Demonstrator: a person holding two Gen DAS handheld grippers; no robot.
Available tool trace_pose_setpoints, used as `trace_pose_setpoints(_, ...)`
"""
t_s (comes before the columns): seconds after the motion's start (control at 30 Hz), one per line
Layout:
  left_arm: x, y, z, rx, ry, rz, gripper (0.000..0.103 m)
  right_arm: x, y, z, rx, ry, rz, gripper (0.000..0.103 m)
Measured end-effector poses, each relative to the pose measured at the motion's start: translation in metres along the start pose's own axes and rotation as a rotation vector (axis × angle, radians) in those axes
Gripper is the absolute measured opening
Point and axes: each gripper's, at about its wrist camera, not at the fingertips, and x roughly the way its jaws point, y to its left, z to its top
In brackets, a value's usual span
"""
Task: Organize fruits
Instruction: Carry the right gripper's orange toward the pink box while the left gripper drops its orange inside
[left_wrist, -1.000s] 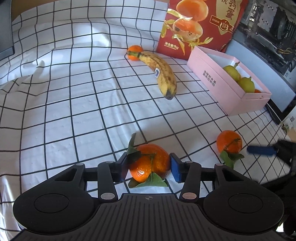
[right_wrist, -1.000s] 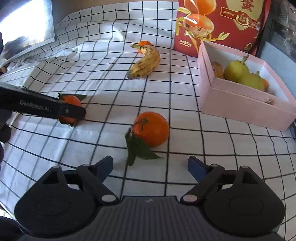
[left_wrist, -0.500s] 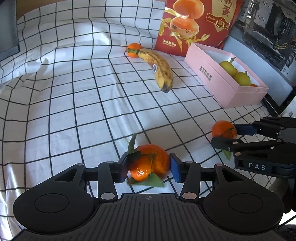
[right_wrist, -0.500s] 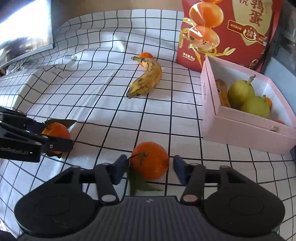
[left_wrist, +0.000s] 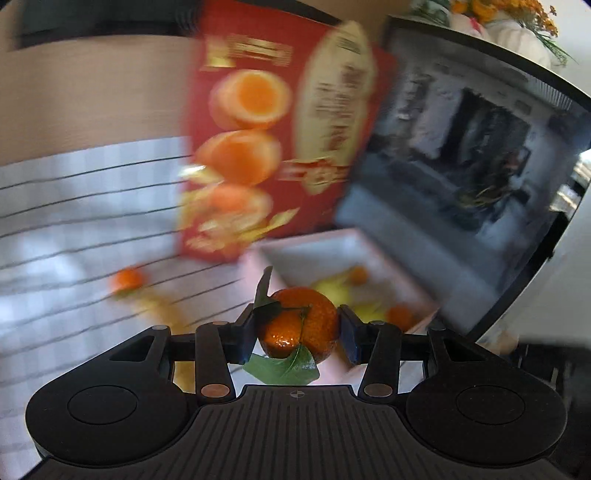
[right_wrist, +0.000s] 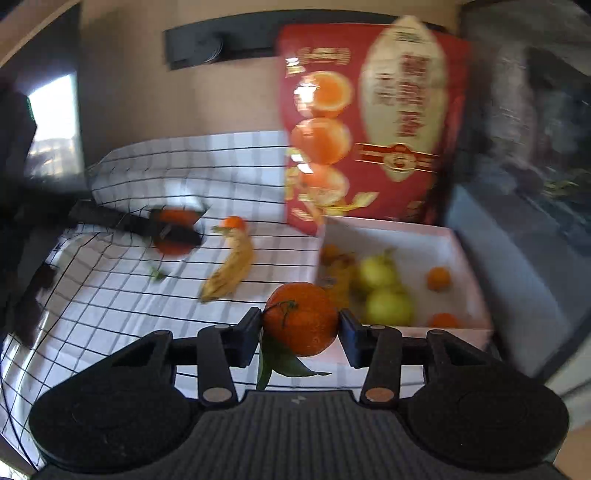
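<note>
My left gripper is shut on a leafy mandarin and holds it in the air before the pink box. My right gripper is shut on a second mandarin, also lifted, just left of the pink box. In the right wrist view the left gripper with its mandarin hangs above the cloth at the left. Inside the box lie pears and small mandarins. A banana and a small mandarin rest on the checked cloth.
A tall red printed bag stands behind the box. A dark screen rises to the right of the box. A dark panel stands at the far left. Both views are blurred by motion.
The right gripper closed on its mandarin. Both grippers then lifted their mandarins off the cloth and swung toward the pink box, with the views tilting upward.
</note>
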Motion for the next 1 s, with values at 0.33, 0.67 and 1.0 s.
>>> trace_pose_setpoints(0.33,0.128,-0.059,0.062,0.002,0.068,-0.054,0.051,-0.005,-0.087,-0.036,0.137,0.113,-0.104,0.045)
trace_pose_setpoints(0.67,0.188,-0.027,0.067,0.022,0.197,0.146,0.051,0.007,-0.120,-0.052,0.203,0.144,-0.070,0.045)
trace_pose_setpoints(1.0,0.162,-0.018,0.058,-0.012,0.116,0.160,0.050,0.010,-0.111,-0.043,0.145,0.148,-0.036,0.045)
